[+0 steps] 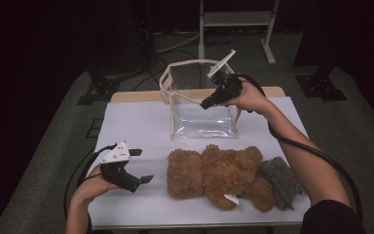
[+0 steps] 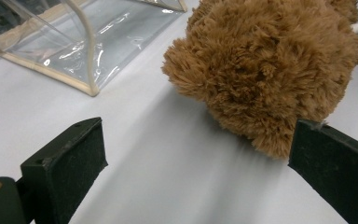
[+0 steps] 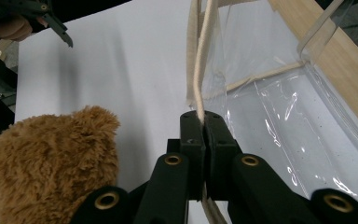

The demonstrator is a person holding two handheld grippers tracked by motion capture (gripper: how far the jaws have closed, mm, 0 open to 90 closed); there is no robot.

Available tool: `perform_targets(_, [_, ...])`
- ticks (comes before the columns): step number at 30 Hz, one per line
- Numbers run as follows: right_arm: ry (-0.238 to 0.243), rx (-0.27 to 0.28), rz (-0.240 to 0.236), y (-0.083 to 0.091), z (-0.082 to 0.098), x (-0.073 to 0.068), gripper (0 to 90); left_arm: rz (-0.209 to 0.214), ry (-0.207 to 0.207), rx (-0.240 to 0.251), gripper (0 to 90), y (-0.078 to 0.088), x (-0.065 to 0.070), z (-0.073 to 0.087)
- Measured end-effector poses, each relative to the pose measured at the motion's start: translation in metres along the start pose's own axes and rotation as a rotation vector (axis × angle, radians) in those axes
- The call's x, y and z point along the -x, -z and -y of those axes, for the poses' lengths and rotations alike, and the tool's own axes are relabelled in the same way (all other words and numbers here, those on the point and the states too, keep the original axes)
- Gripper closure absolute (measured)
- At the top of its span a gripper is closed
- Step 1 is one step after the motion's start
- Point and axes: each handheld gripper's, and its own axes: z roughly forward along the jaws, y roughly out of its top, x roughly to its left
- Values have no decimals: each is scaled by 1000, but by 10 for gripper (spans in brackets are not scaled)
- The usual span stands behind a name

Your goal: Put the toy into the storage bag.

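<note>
The right gripper [image 3: 204, 122] view shows its jaws clamped on the clear bag's [image 1: 202, 105] cream rim; the high view shows the left gripper [image 1: 139, 168] open beside the teddy bear [image 1: 219, 175].

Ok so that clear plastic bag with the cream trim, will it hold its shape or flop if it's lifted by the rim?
The clear plastic bag with cream trim probably sags rather than staying boxy: its film walls look thin and wrinkled. The right gripper is shut on the cream rim, which already curves loosely there. It looks light and holds nothing, so it would likely swing, or slide on the white tabletop.
</note>
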Motion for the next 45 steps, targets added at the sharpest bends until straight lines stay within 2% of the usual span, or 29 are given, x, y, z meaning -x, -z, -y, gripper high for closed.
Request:
perform_targets(5, [5, 3, -4, 4, 5, -10, 868, -2, -5, -3, 31, 1, -1, 0])
perform_targets(6, [12, 1, -10, 5, 8, -19, 868, -1, -4, -1, 32, 0, 0, -1])
perform_targets(7, [12, 1, -10, 5, 8, -19, 868, -1, -4, -1, 32, 0, 0, -1])
perform_targets(10, [36, 4, -22, 6, 13, -34, 868, 0, -10, -10, 32, 0, 1, -1])
perform_targets(12, [41, 3, -27, 6, 14, -37, 868, 0, -11, -10, 32, 1, 1, -2])
perform_targets(13, [52, -1, -42, 6, 15, -47, 869, 1, -10, -7, 32, 1, 2, -2])
perform_targets(16, [79, -12, -51, 5, 14, -60, 869, 3, -17, -7, 32, 1, 2, -2])
perform_targets(18, [87, -15, -49, 5, 14, -63, 868, 3, -17, -7, 32, 0, 2, -2])
perform_targets(22, [75, -5, -36, 6, 15, -61, 856, 5, -18, -8, 32, 0, 3, -2])
perform_targets(24, [74, 13, -24, 9, 15, -61, 751, 2, -24, -10, 32, 1, 2, -2])
perform_targets(25, [73, 38, -12, 15, 16, -62, 687, 1, -23, -8, 32, 1, 2, -2])
perform_targets(26, [73, 38, -12, 15, 16, -62, 687, -1, -21, -7, 32, 2, 2, -1])
perform_targets(27, [84, 67, -5, 22, 17, -65, 604, -2, -20, -7, 32, 2, 2, -1])
perform_targets(28, [84, 67, -5, 22, 17, -65, 604, -2, -19, -8, 32, 2, 1, -1])
perform_targets(29, [91, 96, -3, 30, 18, -69, 518, -2, -18, -10, 32, 1, 1, 0])
perform_targets(30, [97, 107, -6, 34, 19, -72, 479, -3, -16, -10, 31, 1, 1, 0])
perform_targets(31, [97, 107, -6, 34, 19, -72, 479, -4, -15, -11, 31, 0, 1, 0])
perform_targets(33, [119, 131, -9, 41, 21, -81, 427, -3, -13, -13, 31, 0, 1, 1])
perform_targets(35, [151, 139, -27, 48, 27, -99, 369, -2, -15, -15, 32, 0, 1, 0])
perform_targets(36, [151, 139, -27, 48, 27, -99, 369, -3, -14, -17, 32, 0, 2, 0])
perform_targets(37, [167, 139, -29, 49, 30, -105, 349, -3, -14, -17, 31, 0, 2, 0])
perform_targets(41, [198, 118, -46, 41, 47, -127, 322, -5, -15, -16, 32, -1, 2, 0])
perform_targets(43, [196, 72, -60, 21, 64, -135, 316, -5, -15, -16, 32, -1, 2, 0])
perform_targets(44, [196, 72, -60, 21, 64, -135, 316, -2, -15, -14, 32, -1, 3, 0])
perform_targets(45, [188, 53, -57, 13, 69, -137, 311, 0, -16, -15, 31, -1, 3, 0])
